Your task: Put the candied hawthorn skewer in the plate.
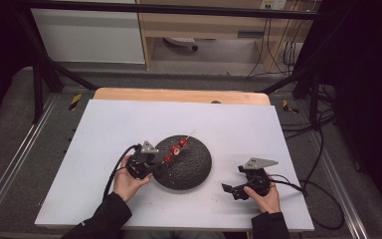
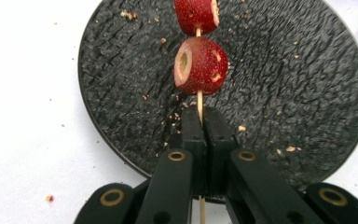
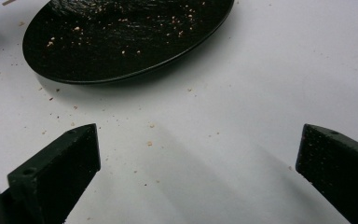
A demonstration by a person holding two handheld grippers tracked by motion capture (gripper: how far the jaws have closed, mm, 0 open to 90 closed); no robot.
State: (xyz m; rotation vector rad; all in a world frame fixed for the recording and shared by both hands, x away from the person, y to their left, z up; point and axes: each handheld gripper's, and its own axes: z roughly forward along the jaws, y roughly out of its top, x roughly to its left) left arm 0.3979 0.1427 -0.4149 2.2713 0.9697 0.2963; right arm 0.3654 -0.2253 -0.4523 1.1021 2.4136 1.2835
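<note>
- Plainly, one wooden skewer (image 2: 199, 103) is pinched between the pressed-together jaws of the left claw (image 2: 200, 122); it sticks out past the jaw tips over the plate
- Three red fruit pieces (image 1: 175, 150) sit on the stick in the high view, in a slanted row that climbs toward the far right; the left gripper view shows two of them, a cored piece (image 2: 199, 66) nearest the jaws with its pale hollow showing, and another (image 2: 196, 14) just beyond it at the top edge
- One round black plate (image 1: 191, 169) with a rough, crackled face lies under the skewer, flat on the tabletop and dotted with pale crumbs
- Two claws in all: the right claw (image 3: 198, 158) is spread wide with nothing between its jaws, low over bare white surface, apart from the plate's right rim
- Two hands in dark sleeves come in from the near edge, the left hand (image 1: 128, 182) and the right hand (image 1: 265, 197), each gripping its tool
- One white tabletop (image 1: 109, 129) carries everything; small crumbs (image 3: 149, 143) are scattered on it near the plate, and a strip of bare wood shows along its far edge
- Around it run a dark metal frame, grey floor, trailing cables at the right, and light wooden furniture at the back
</note>
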